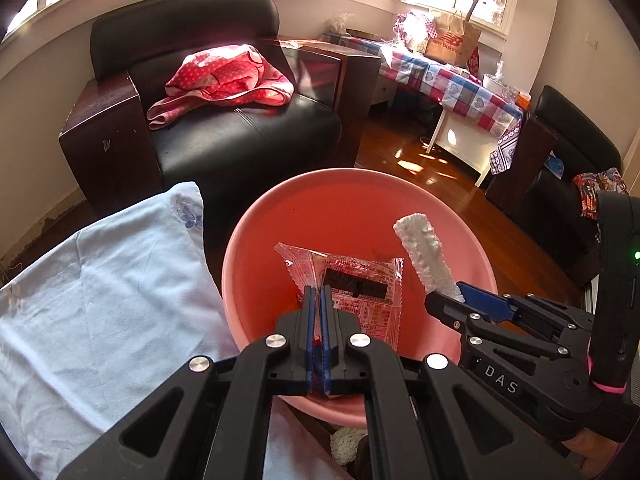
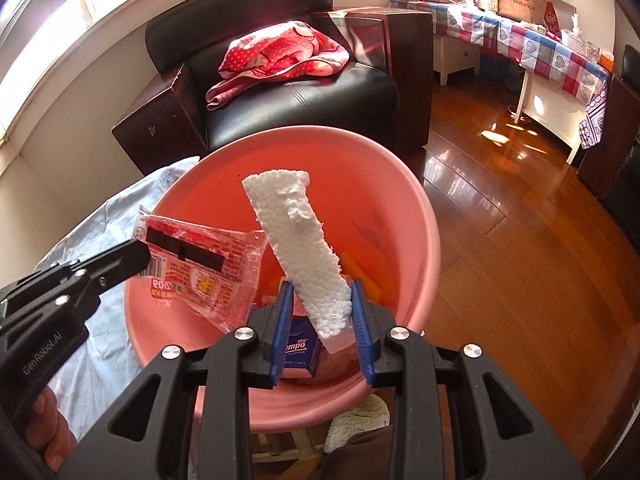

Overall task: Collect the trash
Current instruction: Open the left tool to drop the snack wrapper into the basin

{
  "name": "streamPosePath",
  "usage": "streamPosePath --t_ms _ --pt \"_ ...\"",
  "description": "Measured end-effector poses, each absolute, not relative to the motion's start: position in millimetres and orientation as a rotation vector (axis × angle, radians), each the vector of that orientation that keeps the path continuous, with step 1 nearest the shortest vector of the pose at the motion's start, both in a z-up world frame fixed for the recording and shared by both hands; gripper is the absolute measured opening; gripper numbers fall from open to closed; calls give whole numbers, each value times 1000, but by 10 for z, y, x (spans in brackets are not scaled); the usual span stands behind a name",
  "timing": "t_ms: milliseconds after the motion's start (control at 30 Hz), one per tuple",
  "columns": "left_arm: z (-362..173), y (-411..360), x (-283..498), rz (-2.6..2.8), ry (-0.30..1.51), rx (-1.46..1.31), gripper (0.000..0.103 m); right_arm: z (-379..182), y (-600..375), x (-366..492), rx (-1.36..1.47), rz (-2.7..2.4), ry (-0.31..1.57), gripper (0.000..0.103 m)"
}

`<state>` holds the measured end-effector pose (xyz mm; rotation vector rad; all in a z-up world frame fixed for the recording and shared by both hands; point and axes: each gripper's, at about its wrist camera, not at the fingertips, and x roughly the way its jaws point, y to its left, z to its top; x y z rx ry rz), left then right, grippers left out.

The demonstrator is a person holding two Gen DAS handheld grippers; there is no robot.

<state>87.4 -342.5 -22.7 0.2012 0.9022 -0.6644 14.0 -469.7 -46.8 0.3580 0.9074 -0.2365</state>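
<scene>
Gripper (image 2: 320, 300) pinches foam strip (image 2: 298, 236) over basin (image 2: 424, 216).

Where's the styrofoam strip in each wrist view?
Left wrist: styrofoam strip right of centre, held by the right tool, over the pink basin.
Right wrist: centre, rising from the tool's fingers.
Shared landmark: black armchair with red polka-dot cloth.

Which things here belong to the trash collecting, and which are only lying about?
For the job:
- plastic wrapper, in left gripper
- foam strip, in right gripper
- pink basin
- Tempo tissue pack in it

Lying about:
- red dotted cloth
- black armchair
- New Balance bag
</scene>
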Motion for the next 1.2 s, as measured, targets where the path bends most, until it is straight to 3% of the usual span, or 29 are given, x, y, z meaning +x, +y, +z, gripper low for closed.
streamPosePath --t_ms 800,1200 --pt "-668 -3773 1027 -664 1002 245 4 -452 -4748 200 276 -273 930 29" --pt "-603 -3761 973 -652 985 238 31 -443 -4746 201 292 -265 942 30"
